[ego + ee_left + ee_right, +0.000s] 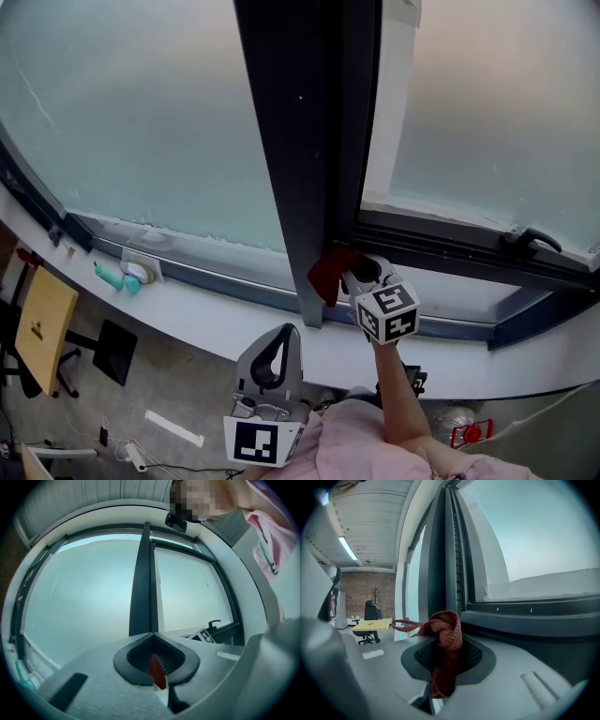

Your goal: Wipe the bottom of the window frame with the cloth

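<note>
Head view: my right gripper holds the red cloth at the bottom of the window frame, beside the dark post. My left gripper hangs lower, apart from them.

Left gripper view: jaws closed together, gripping nothing.

Right gripper view: jaws clenched on the bunched cloth.

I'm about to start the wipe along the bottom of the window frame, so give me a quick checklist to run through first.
1. Red cloth clamped in right gripper: ok.
2. Cloth at the frame's bottom rail, beside the mullion: ok.
3. Cloth pressed flat on the rail: cannot tell.
4. Path to the right free: not ok, the window handle sits there and may snag.
5. Left gripper shut, away from the frame: ok.
</note>
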Action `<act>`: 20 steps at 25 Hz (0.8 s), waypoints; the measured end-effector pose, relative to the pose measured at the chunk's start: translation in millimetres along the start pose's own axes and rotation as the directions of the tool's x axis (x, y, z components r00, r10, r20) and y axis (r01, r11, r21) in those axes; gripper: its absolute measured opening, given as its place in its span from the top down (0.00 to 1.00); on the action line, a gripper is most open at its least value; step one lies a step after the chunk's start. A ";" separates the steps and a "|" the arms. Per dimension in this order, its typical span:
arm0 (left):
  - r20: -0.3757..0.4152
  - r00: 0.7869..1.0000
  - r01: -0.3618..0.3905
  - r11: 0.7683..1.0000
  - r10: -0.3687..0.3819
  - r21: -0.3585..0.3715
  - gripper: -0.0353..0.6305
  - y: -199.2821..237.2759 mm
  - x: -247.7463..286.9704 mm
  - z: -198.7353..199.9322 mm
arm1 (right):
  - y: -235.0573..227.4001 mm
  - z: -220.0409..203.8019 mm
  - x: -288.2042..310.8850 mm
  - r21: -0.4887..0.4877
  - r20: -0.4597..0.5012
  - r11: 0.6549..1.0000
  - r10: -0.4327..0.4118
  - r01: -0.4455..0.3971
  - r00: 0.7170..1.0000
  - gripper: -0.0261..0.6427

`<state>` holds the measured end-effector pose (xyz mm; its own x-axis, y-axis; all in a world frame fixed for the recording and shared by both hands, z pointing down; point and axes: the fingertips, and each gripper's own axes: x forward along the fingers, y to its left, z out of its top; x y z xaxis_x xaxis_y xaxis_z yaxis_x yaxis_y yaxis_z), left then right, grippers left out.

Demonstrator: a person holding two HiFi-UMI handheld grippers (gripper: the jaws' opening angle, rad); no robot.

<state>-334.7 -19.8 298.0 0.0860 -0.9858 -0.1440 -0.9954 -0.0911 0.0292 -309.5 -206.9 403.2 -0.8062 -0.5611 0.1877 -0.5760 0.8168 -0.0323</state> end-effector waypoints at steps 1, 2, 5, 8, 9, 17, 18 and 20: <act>-0.001 1.000 -0.012 1.000 0.012 0.004 0.96 3.4 -1.0 0.1 | -1.6 -1.2 3.2 0.001 -0.002 1.000 -0.004 0.004 1.000 0.87; -0.004 1.000 -0.021 1.000 0.021 0.013 0.96 6.3 -2.1 0.1 | -2.9 -1.9 6.1 0.001 -0.003 1.000 -0.007 0.007 1.000 0.87; -0.010 0.999 -0.034 0.998 0.035 0.061 0.96 13.4 -3.8 0.0 | -1.9 -3.1 14.0 -0.009 -0.005 1.000 0.002 -0.002 1.000 0.87; -0.001 0.999 -0.049 0.997 0.049 0.055 0.96 15.5 -0.4 3.0 | -1.9 -3.2 15.7 -0.005 -0.002 1.000 0.020 -0.020 1.000 0.87; 0.006 0.999 -0.052 0.998 0.052 0.046 0.96 15.4 1.5 4.8 | -2.2 -2.6 16.0 0.002 -0.001 1.000 0.027 -0.027 1.000 0.87; 0.020 0.999 -0.029 0.999 0.029 0.013 0.96 1.4 10.7 10.6 | -4.6 -0.2 10.0 -0.014 -0.008 0.999 0.039 -0.039 0.999 0.87; 0.021 0.999 -0.026 1.000 0.025 0.015 0.96 -0.1 11.1 11.0 | -5.8 0.4 8.7 -0.021 -0.006 0.999 0.034 -0.034 0.999 0.87; 0.024 1.000 -0.018 1.000 0.018 0.020 0.96 -2.9 11.9 11.7 | -8.7 0.6 6.3 -0.020 -0.002 0.999 0.027 -0.027 1.000 0.87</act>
<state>-331.3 -29.5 284.7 0.0670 -0.9837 -0.1668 -0.9975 -0.0700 0.0121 -309.7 -217.7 404.1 -0.8214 -0.5381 0.1889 -0.5508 0.8345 -0.0179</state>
